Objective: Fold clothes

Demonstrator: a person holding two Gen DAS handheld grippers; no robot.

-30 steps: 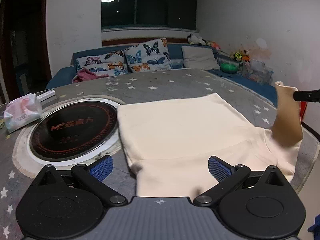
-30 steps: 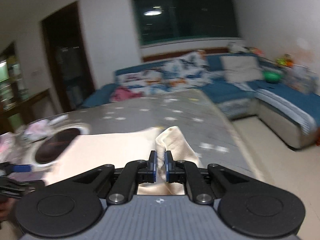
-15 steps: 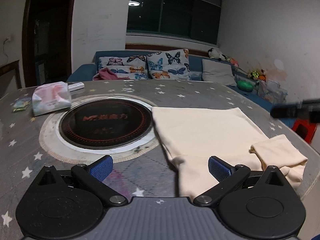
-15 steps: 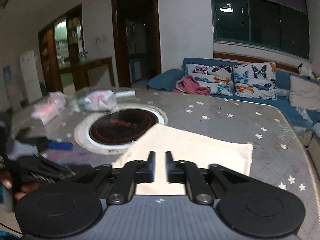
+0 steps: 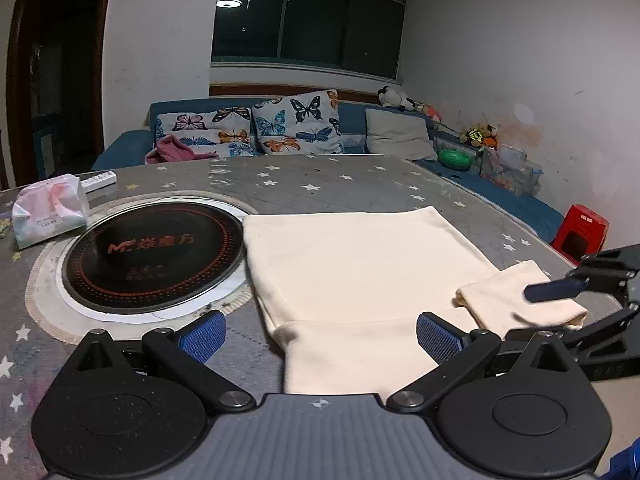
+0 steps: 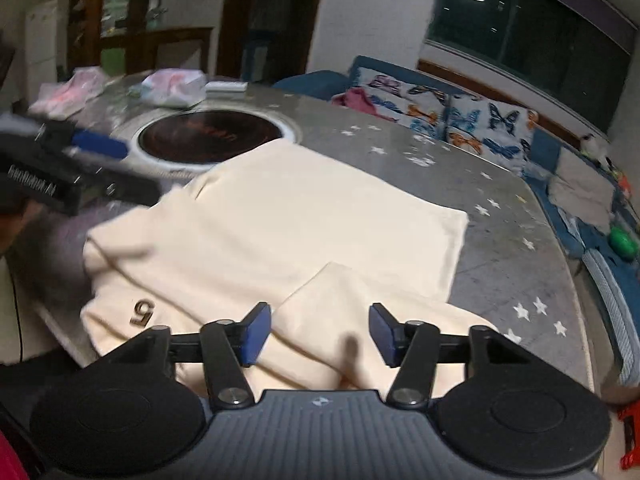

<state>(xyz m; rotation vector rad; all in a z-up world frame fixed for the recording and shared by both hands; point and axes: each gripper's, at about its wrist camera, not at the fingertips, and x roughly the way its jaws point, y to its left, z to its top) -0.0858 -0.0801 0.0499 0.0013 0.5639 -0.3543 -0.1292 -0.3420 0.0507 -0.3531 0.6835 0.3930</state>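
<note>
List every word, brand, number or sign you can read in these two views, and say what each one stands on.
"M" logo with Chinese characters, not clearly legible: orange print on the round black cooktop.
"6", seen upside down, so possibly "9": dark mark on the cream garment.
Small print on the tissue pack: too small.
White lettering on the left hand-held gripper: blurred.

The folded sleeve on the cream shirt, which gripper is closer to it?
Right. The right gripper hangs open just over the sleeve; the left gripper, also open, sits over the shirt's body beside it.
</note>
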